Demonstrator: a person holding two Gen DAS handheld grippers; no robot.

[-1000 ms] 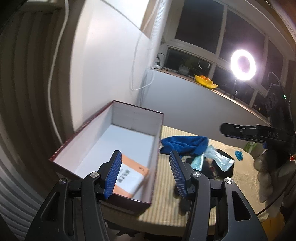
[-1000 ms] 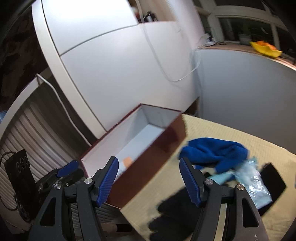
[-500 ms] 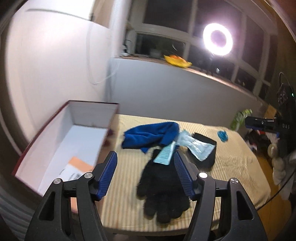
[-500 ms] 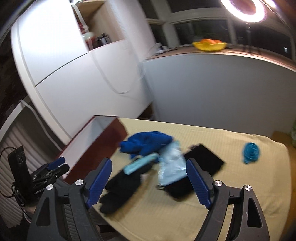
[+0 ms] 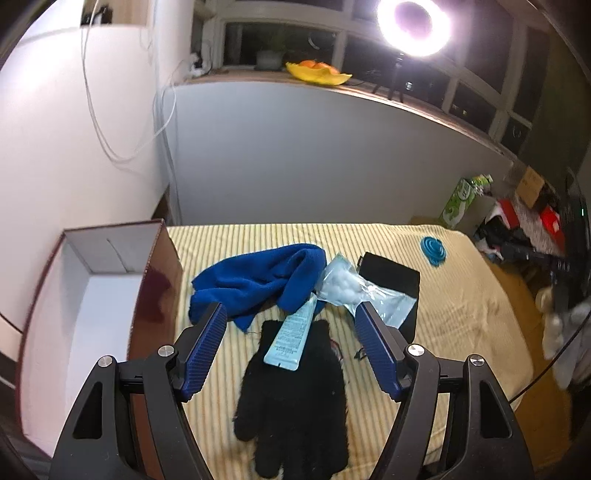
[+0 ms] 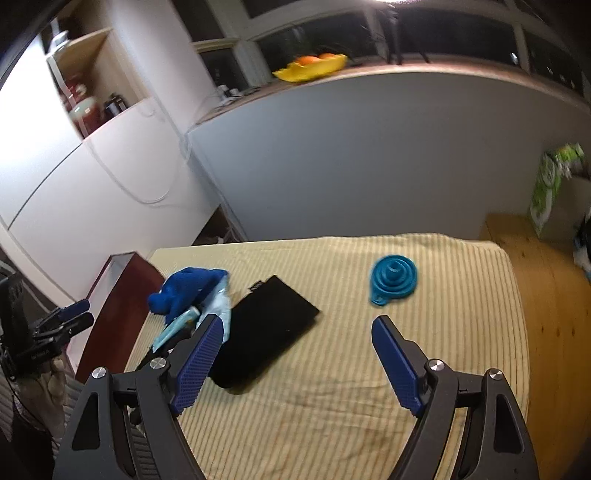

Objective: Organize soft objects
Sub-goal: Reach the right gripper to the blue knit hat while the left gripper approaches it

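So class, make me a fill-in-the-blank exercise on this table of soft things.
1. The tube lies on the black ____.
2. The cotton-ball bag lies between the black pouch and the ____ cloth.
3. The box stands at the table's ____ edge.
4. The funnel is ____ in colour.

Missing: glove; blue; left; blue

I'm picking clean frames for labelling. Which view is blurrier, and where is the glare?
Right wrist view: motion blur smears the blue funnel and blue cloth. Left wrist view: sharper, but the ring light blows out the top; both bend at the edges.
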